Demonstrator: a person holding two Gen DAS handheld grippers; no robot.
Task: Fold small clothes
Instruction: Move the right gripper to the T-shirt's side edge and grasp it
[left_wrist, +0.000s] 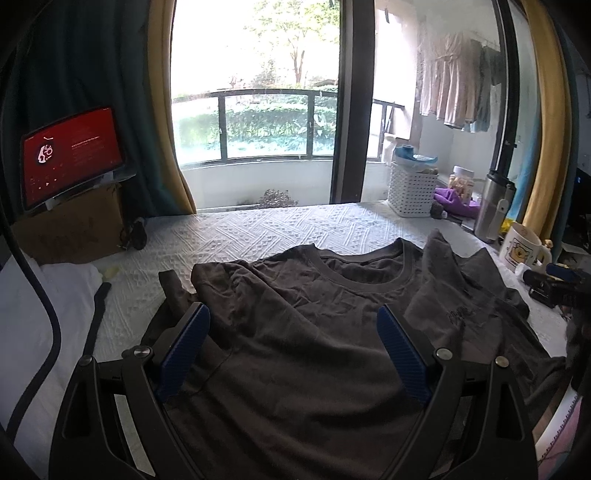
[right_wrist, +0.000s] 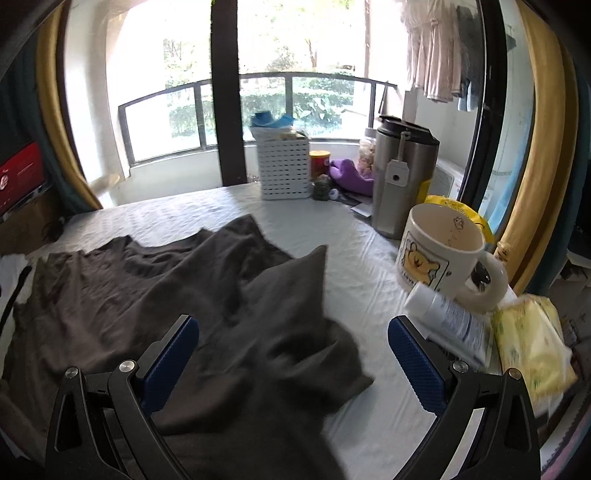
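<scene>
Above the rumpled grey T-shirt (left_wrist: 295, 332) both tools, left tool (left_wrist: 293, 325) and right tool (right_wrist: 293, 336), gape wide, holding nothing.

T-shirt (left_wrist: 295, 332): dark grey-brown, plain, darker ribbed collar; small dark print on the chest
Bedspread (left_wrist: 258, 229): white, raised zigzag and diamond weave
Left gripper (left_wrist: 293, 325): black frame, silver rivets, ribbed blue pads
Right gripper (right_wrist: 293, 338): same — black with dimpled blue pads
Tablet screen (left_wrist: 72, 155): deep red, white emblem and text
Curtains (left_wrist: 173, 147): mustard yellow beside dark teal
Basket (right_wrist: 284, 170): white, perforated grid
Mug (right_wrist: 443, 254): cream, yellow cartoon bear in a dark-lined panel
Tumbler (right_wrist: 402, 177): brushed steel, black lid
Packet (right_wrist: 528, 343): pale yellow, faint green print
Cloth (right_wrist: 351, 177): purple
</scene>
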